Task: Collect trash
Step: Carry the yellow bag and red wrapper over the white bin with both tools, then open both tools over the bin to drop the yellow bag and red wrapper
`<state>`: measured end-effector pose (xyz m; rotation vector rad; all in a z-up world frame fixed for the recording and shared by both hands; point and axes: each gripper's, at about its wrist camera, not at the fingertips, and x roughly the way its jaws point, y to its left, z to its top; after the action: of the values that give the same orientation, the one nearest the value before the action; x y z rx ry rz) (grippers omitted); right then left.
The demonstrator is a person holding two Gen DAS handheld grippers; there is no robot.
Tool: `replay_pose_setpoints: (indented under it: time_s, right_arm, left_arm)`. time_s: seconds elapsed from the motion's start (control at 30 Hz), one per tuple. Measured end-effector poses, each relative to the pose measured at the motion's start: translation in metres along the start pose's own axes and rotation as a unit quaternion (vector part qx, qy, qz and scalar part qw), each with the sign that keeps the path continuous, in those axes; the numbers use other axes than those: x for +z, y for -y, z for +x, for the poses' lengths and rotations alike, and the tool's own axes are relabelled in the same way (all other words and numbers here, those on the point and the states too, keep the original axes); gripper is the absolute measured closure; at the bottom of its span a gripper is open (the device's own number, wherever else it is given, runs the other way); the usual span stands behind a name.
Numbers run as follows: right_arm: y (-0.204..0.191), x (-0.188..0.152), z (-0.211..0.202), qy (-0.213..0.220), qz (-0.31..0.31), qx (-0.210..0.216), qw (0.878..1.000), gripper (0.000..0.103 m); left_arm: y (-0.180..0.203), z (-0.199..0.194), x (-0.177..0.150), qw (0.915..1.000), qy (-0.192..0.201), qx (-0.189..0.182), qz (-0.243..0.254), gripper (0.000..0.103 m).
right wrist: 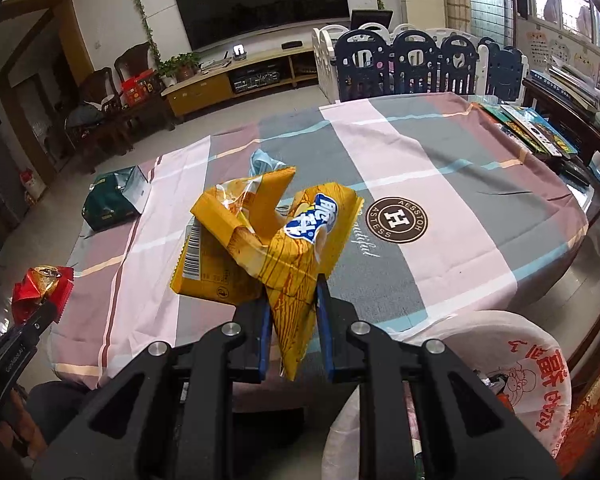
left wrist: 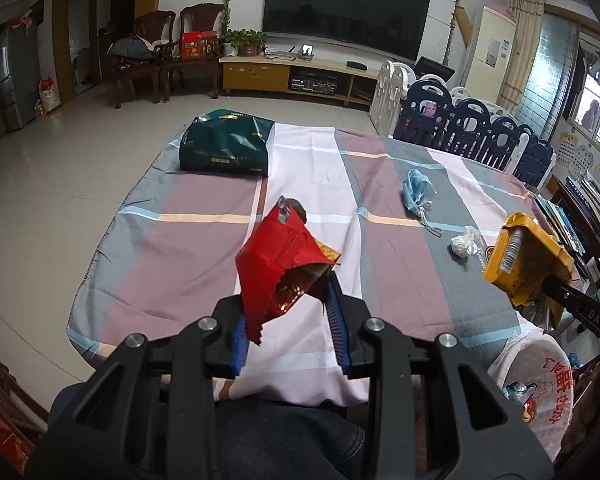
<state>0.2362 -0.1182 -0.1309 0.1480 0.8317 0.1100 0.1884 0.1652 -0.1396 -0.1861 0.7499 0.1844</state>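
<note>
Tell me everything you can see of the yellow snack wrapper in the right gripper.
The yellow wrapper is a crumpled, glossy plastic snack bag, torn open and folded on itself, with orange line print, a blue-and-white logo and a barcode panel. The right gripper is shut on its lower corner, blue pads pressing both sides, holding it clear above the striped tablecloth. It stands up and fans out to the left. From the left wrist view it shows at the table's right edge.

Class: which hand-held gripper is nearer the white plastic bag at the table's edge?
Right. The right hand-held gripper is beside the white plastic bag; the left hand-held gripper is farther off.
</note>
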Motion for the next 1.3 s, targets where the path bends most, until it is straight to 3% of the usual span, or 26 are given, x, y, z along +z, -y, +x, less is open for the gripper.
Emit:
replay_pose_setpoints:
  time_s: [0.3, 0.53, 0.83, 1.0, 1.13, 1.3]
  right_arm:
    - [0.079, -0.016, -0.057, 0.029, 0.022, -0.064, 0.997, 0.082]
    - [0.138, -0.055, -0.081, 0.007, 0.044, -0.113, 0.993, 0.082]
    - [0.165, -0.091, -0.085, -0.021, 0.071, -0.099, 0.992, 0.082]
    - [0.171, -0.116, -0.068, -0.079, 0.077, -0.080, 0.991, 0.082]
    - [0.180, -0.130, -0.056, -0.132, 0.097, -0.070, 0.984, 0.062]
    - [0.208, -0.120, -0.081, -0.083, 0.167, -0.070, 0.980, 0.042]
  left_arm:
    - [0.045, -0.025, -0.001, 0.9981, 0.014, -0.032, 0.051, 0.069]
    - [0.101, -0.051, -0.008, 0.9908, 0.020, -0.081, 0.106, 0.069]
    - [0.169, -0.075, -0.022, 0.9775, 0.020, -0.128, 0.167, 0.069]
    - [0.198, -0.081, -0.035, 0.9688, 0.006, -0.154, 0.194, 0.069]
    - [0.209, -0.080, -0.043, 0.9647, -0.010, -0.166, 0.204, 0.069]
    - [0.214, -0.076, -0.047, 0.9629, -0.020, -0.171, 0.208, 0.069]
